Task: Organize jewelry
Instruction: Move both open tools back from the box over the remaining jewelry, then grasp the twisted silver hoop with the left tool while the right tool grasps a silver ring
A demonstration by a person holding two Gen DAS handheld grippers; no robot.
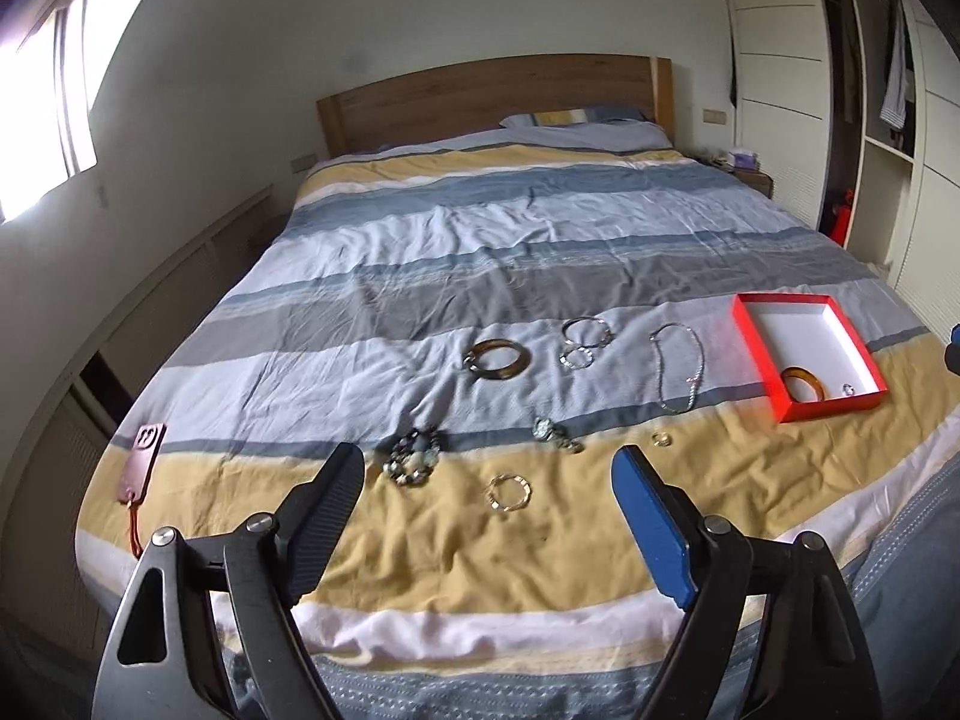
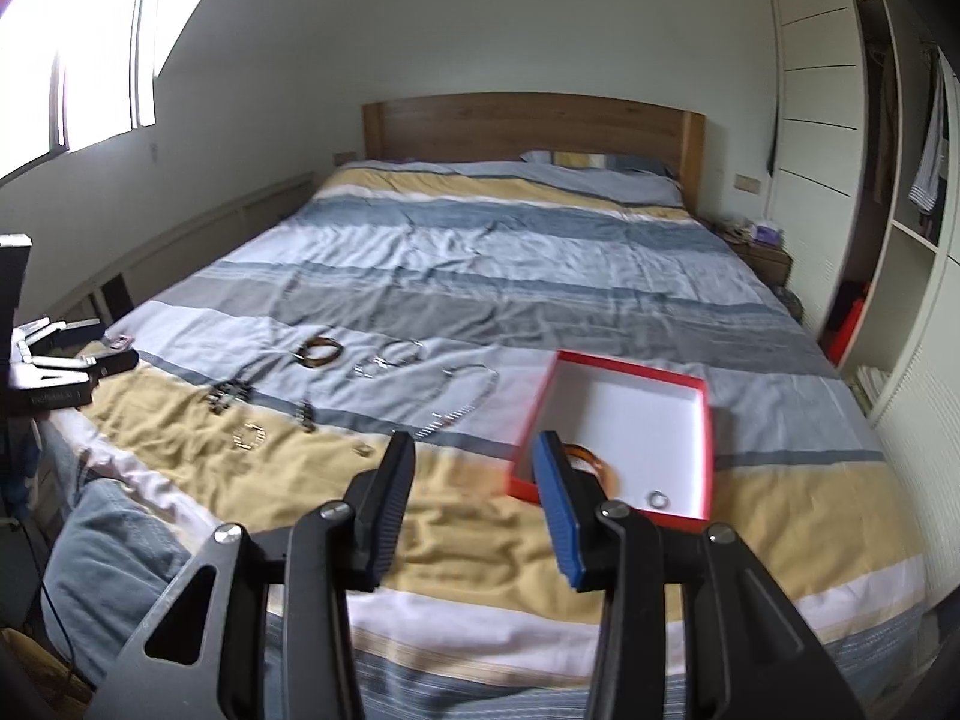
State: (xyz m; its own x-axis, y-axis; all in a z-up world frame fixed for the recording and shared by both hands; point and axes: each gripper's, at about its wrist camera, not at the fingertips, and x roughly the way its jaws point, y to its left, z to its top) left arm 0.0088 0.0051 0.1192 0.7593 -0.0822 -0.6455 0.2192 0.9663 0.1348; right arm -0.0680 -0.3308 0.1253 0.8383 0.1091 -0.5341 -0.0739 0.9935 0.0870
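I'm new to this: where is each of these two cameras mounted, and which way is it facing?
Left wrist view: sits on the left gripper, looking down its open black and blue fingers across the striped bed at scattered jewelry, such as the brown oval bangle.
Right wrist view: sits on the right gripper, facing the same bed from further right, closer to the red cardboard box; jaws apart and empty.
Both share the wooden headboard, jewelry and red box.
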